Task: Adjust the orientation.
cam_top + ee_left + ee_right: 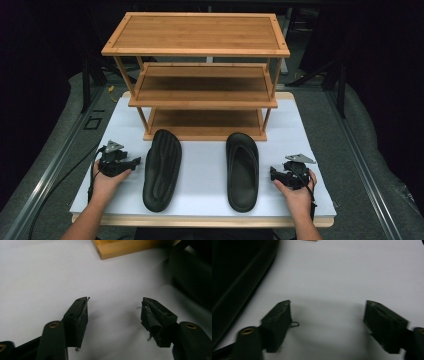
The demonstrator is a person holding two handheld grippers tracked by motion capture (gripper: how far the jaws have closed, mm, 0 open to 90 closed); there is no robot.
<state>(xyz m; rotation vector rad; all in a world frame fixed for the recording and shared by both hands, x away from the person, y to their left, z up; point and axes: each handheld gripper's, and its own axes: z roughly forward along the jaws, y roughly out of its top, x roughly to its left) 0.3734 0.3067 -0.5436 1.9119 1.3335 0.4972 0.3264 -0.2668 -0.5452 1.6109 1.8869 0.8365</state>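
— Jaws on the left gripper (pixel 134 162)?
— Wide apart, nothing between them, just bare bench (pixel 205 165). The left sandal (pixel 162 169) lies just beyond their tips, sole up.
— And the right gripper (pixel 274 173)?
— Its jaws gape too, empty. The right sandal (pixel 242 170) lies near them, strap up, not touching.
— The rack (pixel 200 75)?
— Ahead of both sandals, shelves bare.
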